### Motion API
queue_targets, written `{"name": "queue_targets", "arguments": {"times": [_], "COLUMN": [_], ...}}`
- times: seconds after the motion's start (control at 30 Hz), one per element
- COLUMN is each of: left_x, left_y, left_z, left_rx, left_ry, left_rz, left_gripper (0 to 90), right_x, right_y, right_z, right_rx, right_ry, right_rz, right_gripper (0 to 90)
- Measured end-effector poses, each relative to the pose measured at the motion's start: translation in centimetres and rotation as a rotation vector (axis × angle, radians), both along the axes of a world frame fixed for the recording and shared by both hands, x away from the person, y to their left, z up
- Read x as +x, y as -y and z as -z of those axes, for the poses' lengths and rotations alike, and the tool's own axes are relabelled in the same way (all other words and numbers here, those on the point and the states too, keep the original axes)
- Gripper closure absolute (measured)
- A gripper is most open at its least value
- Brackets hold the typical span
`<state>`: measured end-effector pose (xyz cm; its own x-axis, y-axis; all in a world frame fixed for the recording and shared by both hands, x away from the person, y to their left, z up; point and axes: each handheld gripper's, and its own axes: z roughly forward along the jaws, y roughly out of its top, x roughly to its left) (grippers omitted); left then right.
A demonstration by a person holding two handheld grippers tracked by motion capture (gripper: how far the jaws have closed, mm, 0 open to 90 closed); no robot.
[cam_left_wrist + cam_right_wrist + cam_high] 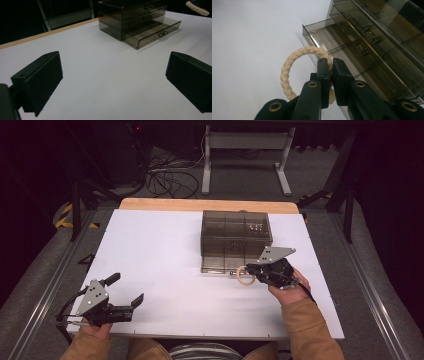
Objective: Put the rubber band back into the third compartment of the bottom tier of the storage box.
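Note:
A smoky clear drawer box (235, 237) stands at the back middle of the white table (165, 250), its bottom drawer (222, 265) pulled out toward me. My right gripper (252, 272) is shut on a cream braided rope ring (245, 276), held just in front of that drawer. In the right gripper view the rope ring (292, 62) sticks out to the left of the pinched jaws, with the open drawer (332, 42) right behind it. My left gripper (126, 292) rests at the table's near left corner, open, nothing between its pads (41, 82).
The drawer box (132, 17) has three stacked drawers with small metal handles. A wooden strip (207, 205) edges the table's far side. Beyond it stand a white metal frame (245, 150) and loose cables (167, 175) on the floor.

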<state>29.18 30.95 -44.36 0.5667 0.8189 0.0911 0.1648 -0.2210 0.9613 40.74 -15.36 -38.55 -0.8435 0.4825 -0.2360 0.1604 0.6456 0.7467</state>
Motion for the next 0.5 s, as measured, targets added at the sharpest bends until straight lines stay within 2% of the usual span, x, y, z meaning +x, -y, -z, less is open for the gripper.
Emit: {"name": "queue_targets", "arguments": {"times": [0.13,0.33,0.5], "left_x": [0.00,0.00,-0.01], "left_y": [0.00,0.01,0.02], "left_z": [0.00,0.00,-0.01], "left_rx": [0.001,0.001,0.002], "left_ry": [0.000,0.001,0.001], "left_rz": [0.000,0.000,-0.001], "left_gripper": [1.6,1.6,1.6], "right_x": [-0.13,-0.20,0.07], "right_y": [0.04,0.28,0.45], "right_z": [-0.16,-0.47,-0.53], "right_rx": [0.018,0.055,0.061], "right_ry": [0.017,0.062,0.063], "right_rz": [0.011,0.064,0.116], "right_gripper": [84.5,84.3,84.2]}}
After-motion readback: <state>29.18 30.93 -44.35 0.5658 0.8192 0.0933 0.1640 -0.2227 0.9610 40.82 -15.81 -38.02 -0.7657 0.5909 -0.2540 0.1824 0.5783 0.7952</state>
